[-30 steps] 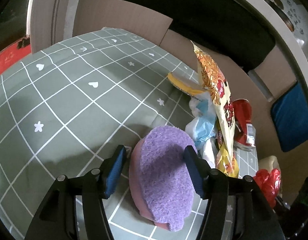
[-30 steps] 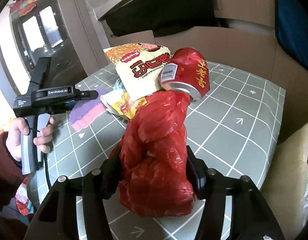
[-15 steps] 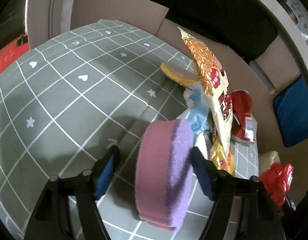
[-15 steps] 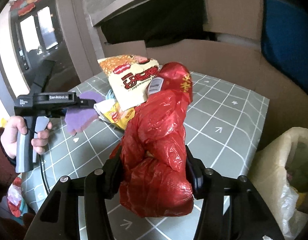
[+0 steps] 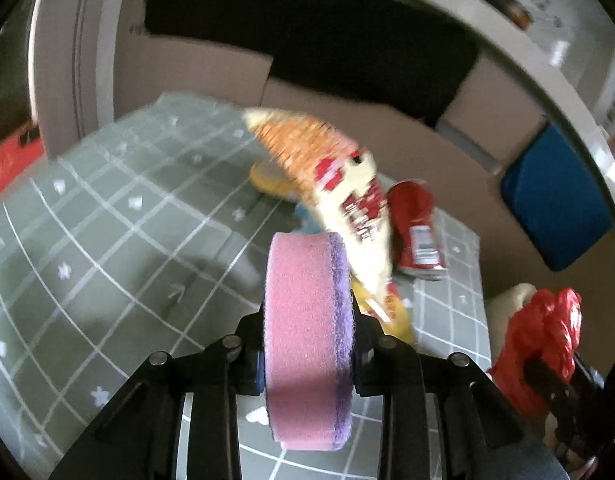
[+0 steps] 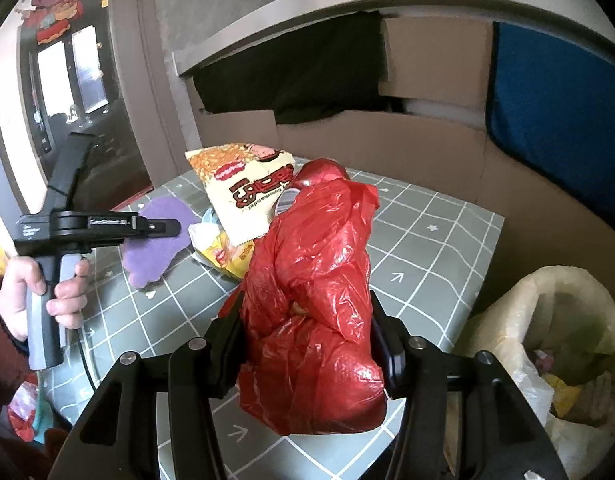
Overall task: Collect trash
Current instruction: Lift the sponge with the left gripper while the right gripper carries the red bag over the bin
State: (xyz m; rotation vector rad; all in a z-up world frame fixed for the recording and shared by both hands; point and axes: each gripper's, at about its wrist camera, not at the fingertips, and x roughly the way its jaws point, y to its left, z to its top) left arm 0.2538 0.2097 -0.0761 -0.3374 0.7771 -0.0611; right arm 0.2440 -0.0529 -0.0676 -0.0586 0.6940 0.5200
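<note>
1. In the left wrist view the left gripper (image 5: 309, 344) sits at bottom centre with its two fingers clamped on a pink and purple sponge (image 5: 307, 340), held on edge so its pink rim faces the camera; the finger pads are hidden behind the sponge.
2. Above the sponge, at centre frame, a snack bag (image 5: 339, 200) stands tilted on the green grid tablecloth (image 5: 107, 240); motion blur makes its print unreadable in this view.
3. A crushed red can (image 5: 415, 232) lies just right of the snack bag, its base partly hidden by the bag.
4. A yellow item (image 5: 267, 180) peeks out behind the bag at centre, too blurred and covered to identify.
5. In the right wrist view the right gripper (image 6: 307, 344) at bottom centre is closed on a crumpled red plastic bag (image 6: 311, 304), which bulges above and below the fingers and blocks most of the can behind it.
6. At lower right of that view an open pale trash bag (image 6: 547, 320) stands beside the table edge, cut off by the frame; its contents are hard to make out.
7. At left of that view the person's left hand (image 6: 39, 292) grips the other tool's handle, the purple face of the sponge showing past it.
</note>
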